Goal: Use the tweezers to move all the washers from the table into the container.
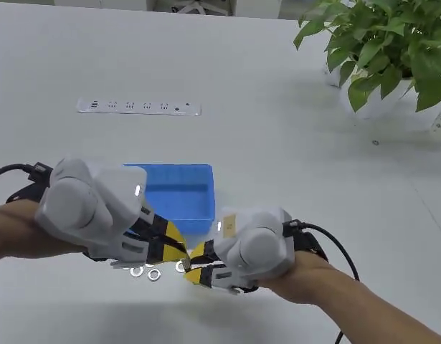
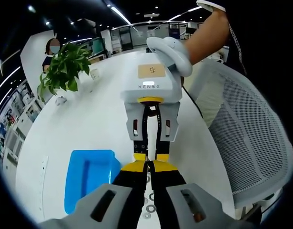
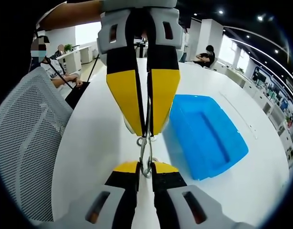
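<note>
Washers (image 1: 154,275): a few small metal rings lying flat on the white desk (image 1: 277,143), loose and close together, just under the meeting gripper tips and on my side of the container (image 1: 178,218). I judge them light, rigid, thin and slick, likely to skate on the smooth top or flip if nipped carelessly; best taken across the rim, one tip through the hole or both on the outer edge. Tweezers (image 3: 146,143): a slim steel pair, springy, lying between the two grippers, which face each other tip to tip. Right gripper (image 3: 145,168): fingers closed on the near end of the tweezers. Left gripper (image 3: 144,131): fingers drawn together around the blades; it seems to pinch them too, so both hold the tool, and squeezing too near the tips would close it. Container: blue, shallow, open-topped, no washers visible inside, standing just beyond the washers; its low front wall is the one edge to lift over. Room: the desk is open toward the power strip (image 1: 138,107) and the plant (image 1: 385,43), both well apart. A mesh chair (image 2: 241,133) stands off the near edge of the desk, so a flicked washer could roll off there.
</note>
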